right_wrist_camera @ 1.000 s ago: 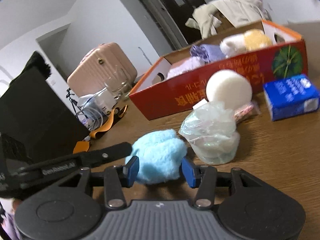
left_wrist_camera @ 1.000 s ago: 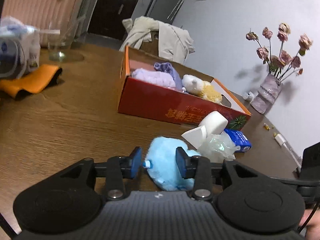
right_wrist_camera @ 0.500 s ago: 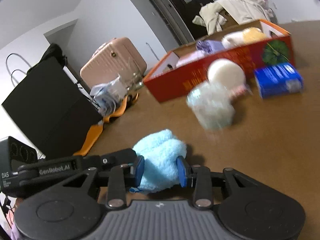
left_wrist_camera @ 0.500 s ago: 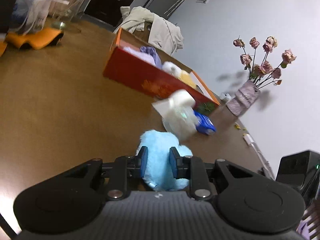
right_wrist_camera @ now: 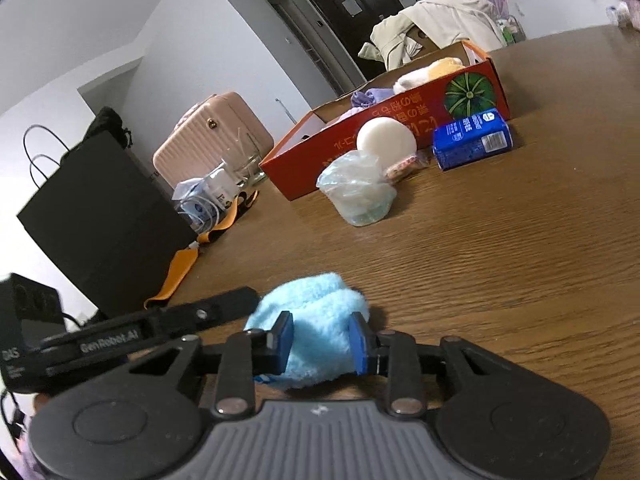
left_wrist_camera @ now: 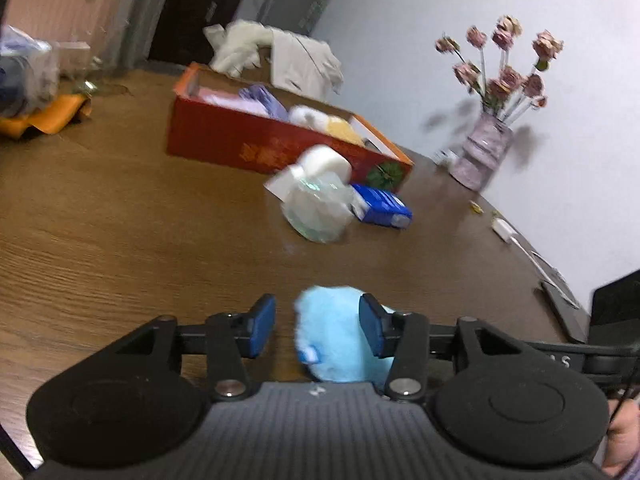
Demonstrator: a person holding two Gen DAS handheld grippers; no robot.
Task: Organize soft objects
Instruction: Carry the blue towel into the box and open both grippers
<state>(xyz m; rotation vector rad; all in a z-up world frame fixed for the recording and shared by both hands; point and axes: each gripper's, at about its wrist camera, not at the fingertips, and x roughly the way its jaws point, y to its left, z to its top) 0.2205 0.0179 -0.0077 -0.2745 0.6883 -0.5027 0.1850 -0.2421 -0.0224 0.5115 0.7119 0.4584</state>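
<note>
Left wrist view: left tongs (left_wrist_camera: 317, 326) opening, blue pads spread. Blue plush toy (left_wrist_camera: 338, 338) between them on the table (left_wrist_camera: 120, 240), against the right pad (left_wrist_camera: 370, 330), clear of the left pad. Ahead and slightly right, crumpled plastic bag (left_wrist_camera: 316, 210), white sponge (left_wrist_camera: 326, 162) and blue packet (left_wrist_camera: 382, 208). Beyond those, red box (left_wrist_camera: 248, 142) with soft things inside. Far right, vase of dried roses (left_wrist_camera: 482, 152).

Right wrist view: right tongs (right_wrist_camera: 321, 344) closing, both pads pressed into the blue plush toy (right_wrist_camera: 316, 328). Just left, the left tongs' black finger (right_wrist_camera: 200, 316) reaching the toy. Ahead, plastic bag (right_wrist_camera: 360, 190), sponge (right_wrist_camera: 386, 140), blue packet (right_wrist_camera: 472, 138), red box (right_wrist_camera: 400, 116). Left, pink suitcase (right_wrist_camera: 212, 138) and black bag (right_wrist_camera: 100, 216).
</note>
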